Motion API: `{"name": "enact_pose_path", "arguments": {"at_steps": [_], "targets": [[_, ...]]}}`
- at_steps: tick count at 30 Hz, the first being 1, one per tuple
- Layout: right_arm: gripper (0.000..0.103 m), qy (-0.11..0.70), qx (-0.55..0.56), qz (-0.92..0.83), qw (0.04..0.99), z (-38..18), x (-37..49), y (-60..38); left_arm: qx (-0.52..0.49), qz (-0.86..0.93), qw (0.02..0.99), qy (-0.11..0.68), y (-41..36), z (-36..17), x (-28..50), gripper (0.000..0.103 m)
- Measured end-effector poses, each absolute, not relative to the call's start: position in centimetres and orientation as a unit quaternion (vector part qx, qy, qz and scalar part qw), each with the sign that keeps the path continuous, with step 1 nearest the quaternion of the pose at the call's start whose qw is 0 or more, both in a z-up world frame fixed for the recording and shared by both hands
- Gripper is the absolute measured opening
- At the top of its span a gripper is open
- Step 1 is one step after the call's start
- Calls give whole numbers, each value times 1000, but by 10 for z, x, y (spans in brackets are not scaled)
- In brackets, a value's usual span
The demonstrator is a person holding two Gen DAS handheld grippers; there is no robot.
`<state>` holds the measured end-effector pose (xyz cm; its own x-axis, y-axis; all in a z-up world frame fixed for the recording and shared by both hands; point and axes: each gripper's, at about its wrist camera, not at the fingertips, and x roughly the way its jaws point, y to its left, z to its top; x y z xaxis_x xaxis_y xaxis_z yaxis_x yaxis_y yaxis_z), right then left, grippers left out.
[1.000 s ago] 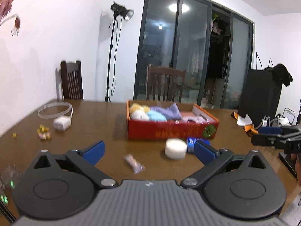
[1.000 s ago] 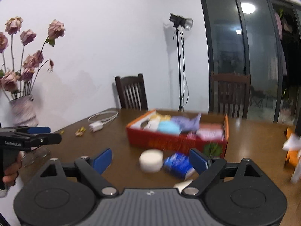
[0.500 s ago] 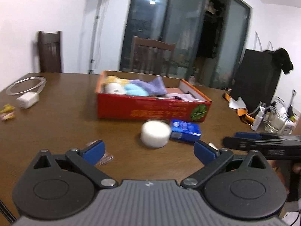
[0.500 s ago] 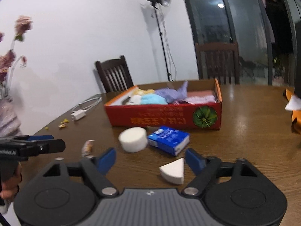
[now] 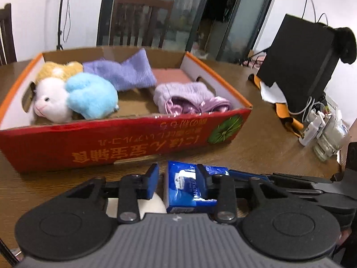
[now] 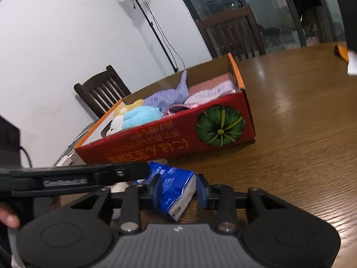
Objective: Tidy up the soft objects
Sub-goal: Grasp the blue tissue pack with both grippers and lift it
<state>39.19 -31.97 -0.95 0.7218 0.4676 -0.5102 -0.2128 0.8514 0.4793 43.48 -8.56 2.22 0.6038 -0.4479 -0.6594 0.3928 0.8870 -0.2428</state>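
Observation:
A blue tissue pack (image 5: 181,187) (image 6: 176,189) lies on the brown table just in front of a red cardboard box (image 5: 111,154) (image 6: 156,143). My left gripper (image 5: 177,182) is closing around the pack's left part, with a gap still at its left pad. Seen side-on, my left gripper (image 6: 142,168) reaches over the pack's far corner. My right gripper (image 6: 178,192) is closing too, and both its pads touch the pack's sides. A white round sponge (image 5: 154,204) sits under the left gripper. Inside the box lie a white and blue plush toy (image 5: 73,98), purple cloth (image 5: 125,71) and lilac fabric (image 5: 185,96).
Wooden chairs (image 5: 138,20) (image 6: 102,93) stand behind the table, beside a light stand (image 6: 145,17). A black bag (image 5: 299,67) and a heap of cables and white gadgets (image 5: 321,129) crowd the right edge. A white charger (image 6: 64,160) lies left of the box.
Both grippers came down and forward to the tissue pack in front of the box. Their jaws went from wide to narrow around it. The right view has rolled.

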Motion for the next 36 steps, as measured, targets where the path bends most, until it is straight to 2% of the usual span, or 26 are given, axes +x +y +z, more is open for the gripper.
{"name": "enact_pose_path", "arguments": {"at_steps": [4, 7, 12, 18, 24, 29, 31, 36], "targets": [[22, 319, 209, 189, 905, -12, 392, -322, -49, -240, 894, 376, -84, 19, 434, 27], [22, 298, 199, 190, 914, -2, 386, -325, -71, -243, 898, 360, -79, 35, 423, 27], [22, 250, 171, 215, 928, 37, 346, -315, -99, -238, 921, 294, -57, 68, 358, 27], [22, 299, 139, 261, 907, 33, 298, -284, -158, -188, 912, 327, -26, 45, 282, 27], [23, 337, 129, 285, 888, 16, 269, -262, -182, -167, 899, 361, -6, 30, 240, 26], [25, 337, 132, 288, 887, 20, 253, -256, -187, -161, 903, 351, 7, 25, 225, 31], [27, 329, 128, 285, 891, 23, 247, -257, -192, -166, 904, 343, 13, 25, 218, 41], [30, 334, 137, 278, 891, 22, 244, -264, -212, -178, 897, 344, 23, 18, 214, 41]]}}
